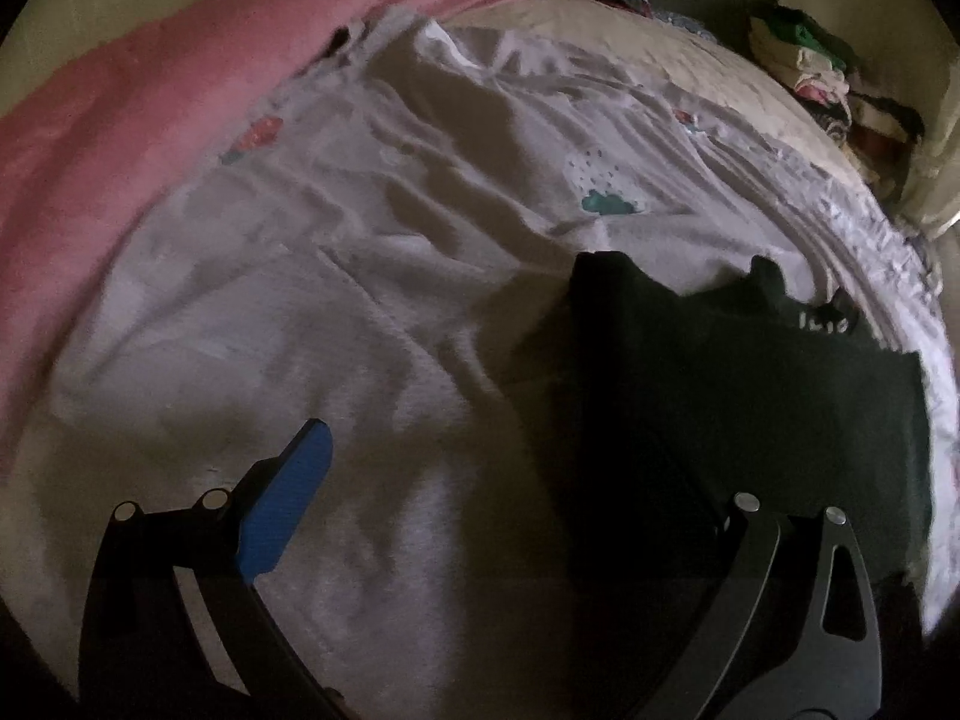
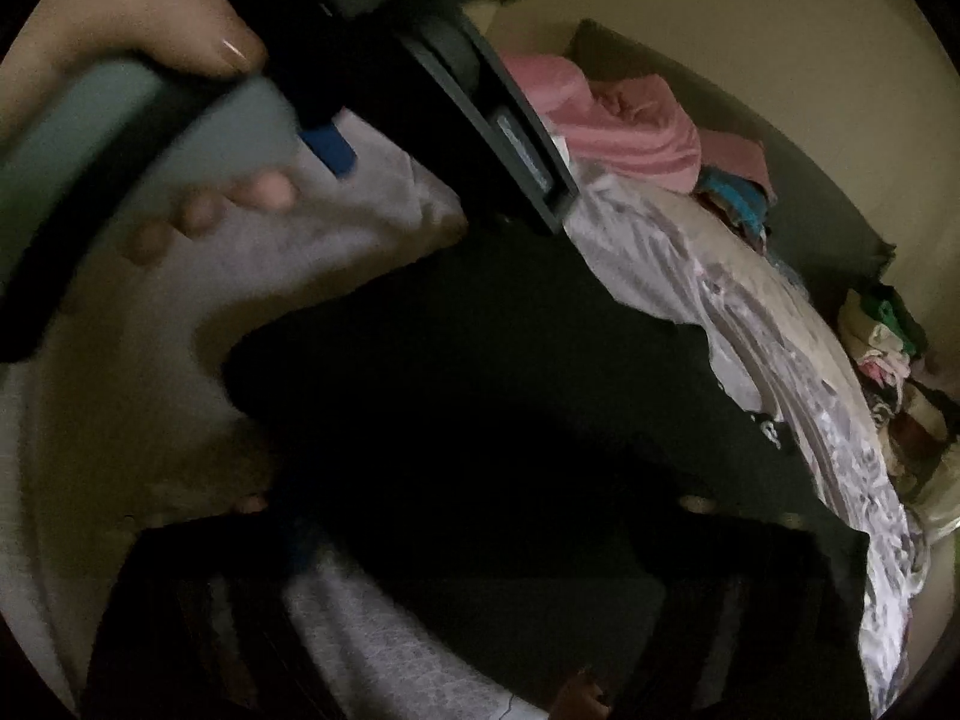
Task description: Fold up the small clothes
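Observation:
A dark green small garment [image 1: 738, 396] lies flat on the white bed sheet [image 1: 360, 312], at the right of the left wrist view. It fills the middle of the right wrist view [image 2: 480, 372]. My left gripper [image 1: 498, 480] is open; its blue-padded left finger [image 1: 288, 498] is over bare sheet and its right finger sits over the garment's near edge. My right gripper [image 2: 480, 534] is open, low over the garment's near edge, very dark. The left gripper held in a hand [image 2: 336, 150] shows at the top left of the right wrist view.
A pink blanket [image 1: 150, 102] lies along the left and far side of the bed. Stacks of folded clothes [image 1: 822, 72] sit at the far right by the wall; they also show in the right wrist view [image 2: 888, 348]. The room is dim.

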The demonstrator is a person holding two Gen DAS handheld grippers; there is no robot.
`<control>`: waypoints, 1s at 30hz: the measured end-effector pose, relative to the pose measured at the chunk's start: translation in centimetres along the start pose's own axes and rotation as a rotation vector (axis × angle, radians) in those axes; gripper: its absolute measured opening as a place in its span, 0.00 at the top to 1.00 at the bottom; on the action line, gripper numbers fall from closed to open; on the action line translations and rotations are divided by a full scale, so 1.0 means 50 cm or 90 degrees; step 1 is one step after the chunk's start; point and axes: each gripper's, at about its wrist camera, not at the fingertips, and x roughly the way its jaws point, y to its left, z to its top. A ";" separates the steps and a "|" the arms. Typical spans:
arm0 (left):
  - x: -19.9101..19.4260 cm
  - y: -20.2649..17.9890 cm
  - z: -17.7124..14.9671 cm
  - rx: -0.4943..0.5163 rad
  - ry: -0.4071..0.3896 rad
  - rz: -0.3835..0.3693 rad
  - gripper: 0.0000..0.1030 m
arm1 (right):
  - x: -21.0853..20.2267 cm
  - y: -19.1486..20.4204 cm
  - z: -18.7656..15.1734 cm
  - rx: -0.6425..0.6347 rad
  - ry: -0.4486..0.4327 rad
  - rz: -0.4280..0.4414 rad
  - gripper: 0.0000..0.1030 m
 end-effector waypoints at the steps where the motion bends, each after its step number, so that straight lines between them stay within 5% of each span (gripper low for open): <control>1: 0.005 0.000 0.002 -0.005 0.005 -0.009 0.09 | -0.007 -0.002 0.000 0.002 -0.010 0.002 0.49; 3: 0.014 0.000 0.006 -0.024 0.018 -0.034 0.09 | -0.021 -0.005 0.001 0.006 -0.028 0.018 0.71; 6: 0.026 -0.005 0.007 -0.048 0.035 -0.073 0.09 | -0.036 -0.009 0.001 0.014 -0.042 0.024 0.81; 15: 0.041 -0.061 0.007 -0.048 0.051 -0.112 0.10 | -0.083 -0.063 -0.002 0.097 -0.082 0.054 0.90; 17: 0.035 -0.076 0.006 -0.045 0.050 -0.127 0.22 | -0.097 -0.073 -0.005 0.110 -0.093 0.053 0.90; 19: 0.027 -0.097 0.005 -0.035 0.047 -0.129 0.50 | -0.110 -0.082 -0.007 0.121 -0.101 0.050 0.91; 22: 0.010 -0.122 0.006 -0.027 0.036 -0.144 0.76 | -0.125 -0.099 -0.012 0.135 -0.108 0.048 0.92; 30: -0.055 -0.191 0.011 0.029 -0.010 -0.120 0.88 | -0.167 -0.142 -0.032 0.171 -0.131 0.030 0.93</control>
